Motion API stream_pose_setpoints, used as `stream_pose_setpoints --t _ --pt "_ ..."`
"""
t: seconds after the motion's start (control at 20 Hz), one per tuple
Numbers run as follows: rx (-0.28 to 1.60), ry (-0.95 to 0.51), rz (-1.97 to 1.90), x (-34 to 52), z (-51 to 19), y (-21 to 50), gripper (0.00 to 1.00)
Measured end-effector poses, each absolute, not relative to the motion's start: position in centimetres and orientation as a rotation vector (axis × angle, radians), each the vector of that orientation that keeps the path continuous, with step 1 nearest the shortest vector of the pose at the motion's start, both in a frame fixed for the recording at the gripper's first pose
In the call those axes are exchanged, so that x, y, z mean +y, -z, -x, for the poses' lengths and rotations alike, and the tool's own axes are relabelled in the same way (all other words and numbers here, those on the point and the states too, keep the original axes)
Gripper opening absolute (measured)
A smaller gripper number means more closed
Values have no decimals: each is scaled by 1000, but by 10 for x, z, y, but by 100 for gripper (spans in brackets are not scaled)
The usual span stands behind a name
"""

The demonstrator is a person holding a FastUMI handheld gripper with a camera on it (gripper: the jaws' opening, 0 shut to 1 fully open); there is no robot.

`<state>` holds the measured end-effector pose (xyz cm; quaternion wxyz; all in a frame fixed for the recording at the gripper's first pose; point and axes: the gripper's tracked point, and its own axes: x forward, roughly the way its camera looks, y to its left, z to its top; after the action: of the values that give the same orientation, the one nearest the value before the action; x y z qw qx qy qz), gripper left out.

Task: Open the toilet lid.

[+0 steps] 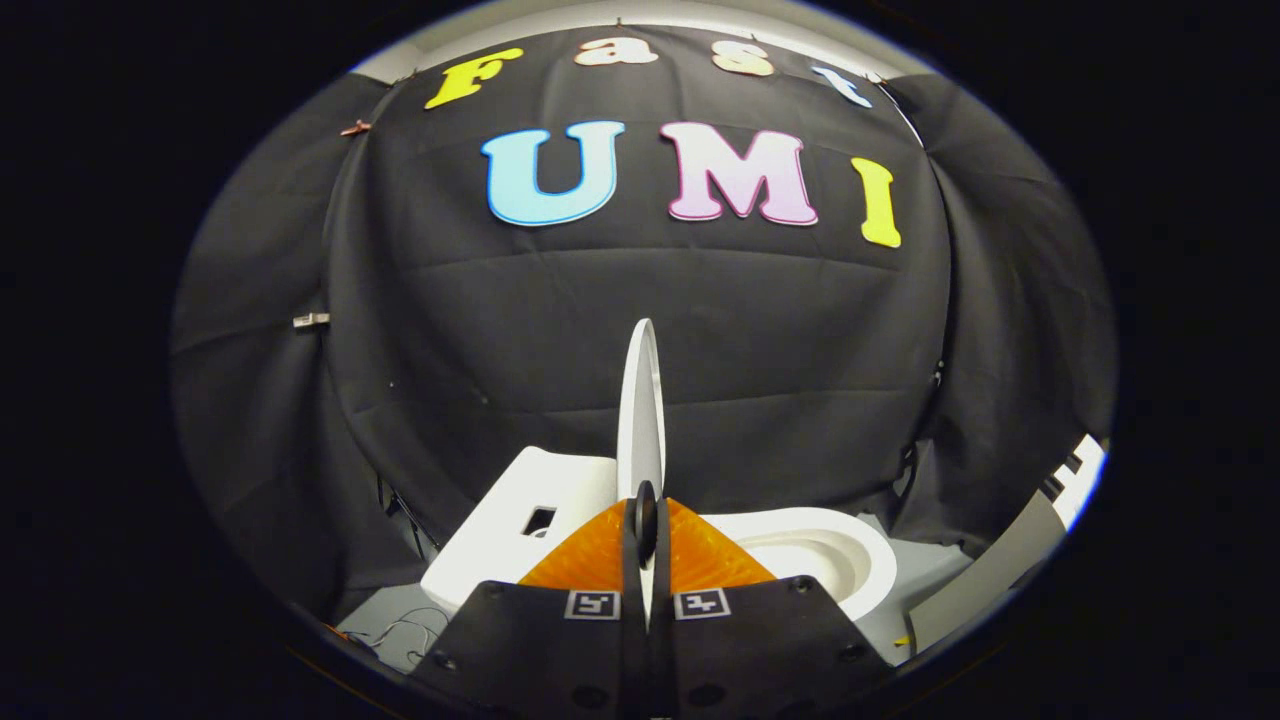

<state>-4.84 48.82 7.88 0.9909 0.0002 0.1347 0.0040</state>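
Between the two fingers of the gripper [645,530], the toilet lid [641,410] is seen edge-on, a thin white blade standing upright and running from the fingertips toward twelve o'clock against the dark booth wall [800,330]. The fingers are drawn nearly together, with only the lid's edge in the narrow gap between them; both pads appear to press on it, so the lid is judged to be pinched. To the left of the lid, at about ten o'clock from the fingertips, the white tank [510,530] is seen, and at about three o'clock the open bowl with its seat rim [840,560] is exposed.

The lifting step is judged to be almost finished: the lid is raised to vertical or very near it. For the next move, a small further swing toward the tank would be called for, so that the lid is carried past its balance point and rests there, after which the fingers could be parted and drawn clear without the lid being pulled back down.
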Motion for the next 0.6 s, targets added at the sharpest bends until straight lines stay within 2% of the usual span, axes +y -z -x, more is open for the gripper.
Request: stream_pose_setpoints --t 0.6 --pt "252 -28 68 538 48 -70 5"
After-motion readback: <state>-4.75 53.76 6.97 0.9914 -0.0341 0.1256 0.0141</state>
